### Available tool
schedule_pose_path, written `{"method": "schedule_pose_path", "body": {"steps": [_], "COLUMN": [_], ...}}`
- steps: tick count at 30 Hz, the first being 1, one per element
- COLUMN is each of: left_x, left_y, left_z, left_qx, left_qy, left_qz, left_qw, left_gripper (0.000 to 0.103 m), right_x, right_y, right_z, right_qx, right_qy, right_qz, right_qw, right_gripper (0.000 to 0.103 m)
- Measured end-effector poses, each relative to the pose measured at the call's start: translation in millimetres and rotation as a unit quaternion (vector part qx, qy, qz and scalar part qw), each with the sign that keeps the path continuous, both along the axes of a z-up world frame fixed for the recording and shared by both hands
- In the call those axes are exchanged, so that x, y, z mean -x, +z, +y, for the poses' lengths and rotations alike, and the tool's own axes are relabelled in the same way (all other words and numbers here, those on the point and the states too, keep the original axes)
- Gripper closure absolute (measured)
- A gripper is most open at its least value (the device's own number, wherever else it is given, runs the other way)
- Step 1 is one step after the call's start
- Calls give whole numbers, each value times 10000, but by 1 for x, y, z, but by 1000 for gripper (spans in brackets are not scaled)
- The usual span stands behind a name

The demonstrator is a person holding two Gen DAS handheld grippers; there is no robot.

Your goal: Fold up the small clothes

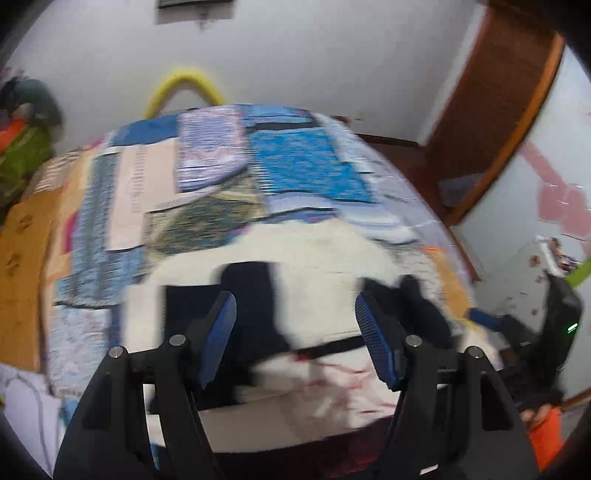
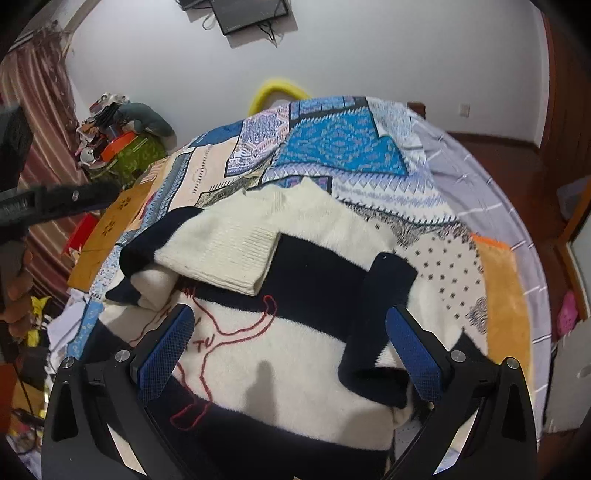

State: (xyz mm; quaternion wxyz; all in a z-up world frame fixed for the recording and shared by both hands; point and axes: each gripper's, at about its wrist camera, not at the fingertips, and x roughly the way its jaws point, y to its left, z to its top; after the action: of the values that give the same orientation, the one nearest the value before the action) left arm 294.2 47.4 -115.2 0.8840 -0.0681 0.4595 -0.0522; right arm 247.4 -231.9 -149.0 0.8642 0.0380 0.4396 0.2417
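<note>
Black tongs [image 2: 290, 343], blue textured pads [image 2: 164, 354]

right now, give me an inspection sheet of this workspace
surface: bed under a patchwork bedspread, blue, cream and grey panels.
job's things: white and navy sweater spread flat, red embroidery on the front; white sleeve folded across the chest; navy sleeve folded in on the other side.
clutter: heaped items beside the bed; orange mat at the bed's edge.
grippers: left gripper open over the sweater, nothing between the jaws; right gripper open over the sweater's lower part, nothing held.
cables: wires hanging under the wall-mounted screen.
surroundings: white wall, curtain, yellow hoop behind the bed, wooden door.
</note>
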Motion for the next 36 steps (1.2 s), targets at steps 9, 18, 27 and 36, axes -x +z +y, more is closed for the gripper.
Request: {"method": "schedule_pose_path", "body": {"steps": [9, 18, 27, 36], "left_x": [15, 19, 12, 11], "left_y": [-30, -96, -136, -142], "left_z": [96, 129, 128, 125], "left_qx": [-198, -636, -383, -426], "left_qy": [909, 1083, 985, 1024], "left_qz": [318, 864, 1068, 996], "left_qw": [9952, 9883, 9887, 9888], "left_gripper": [37, 37, 36, 28], "right_x": [-16, -33, -57, -67], "right_y": [5, -11, -40, -66], "right_z": [25, 62, 75, 82], "right_qx": [91, 343, 618, -24], "right_qy": [110, 366, 441, 569], "right_qz": [-121, -58, 175, 868], "right_qw": [9998, 9987, 9970, 9946], "right_gripper": [1, 15, 34, 55]}}
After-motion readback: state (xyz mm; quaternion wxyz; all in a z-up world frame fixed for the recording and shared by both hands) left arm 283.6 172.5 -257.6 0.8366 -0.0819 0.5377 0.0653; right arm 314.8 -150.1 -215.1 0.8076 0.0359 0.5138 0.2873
